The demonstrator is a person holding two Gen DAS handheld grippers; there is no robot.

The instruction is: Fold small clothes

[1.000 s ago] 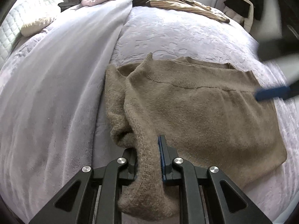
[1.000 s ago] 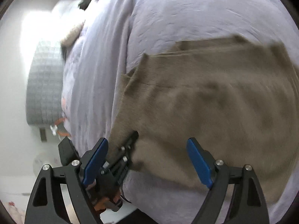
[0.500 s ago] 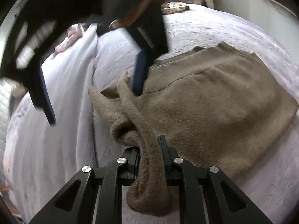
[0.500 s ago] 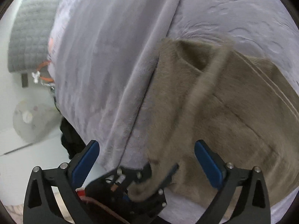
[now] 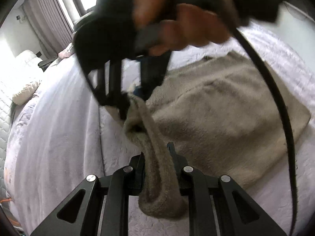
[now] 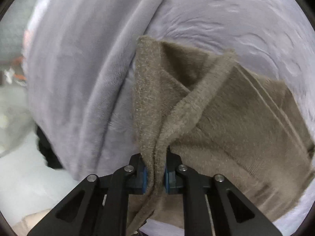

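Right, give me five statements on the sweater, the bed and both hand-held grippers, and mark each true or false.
1. The left hand-held gripper is clamped on the brown sweater. True.
2. The right hand-held gripper hangs empty. False: its jaws are closing and sweater fabric is pinched between them.
3. The sweater lies on a lilac bed cover. True.
4. The sweater is already a neat folded square. False: one edge is lifted and bunched.
5. A bare hand holds the right hand-held gripper. True.
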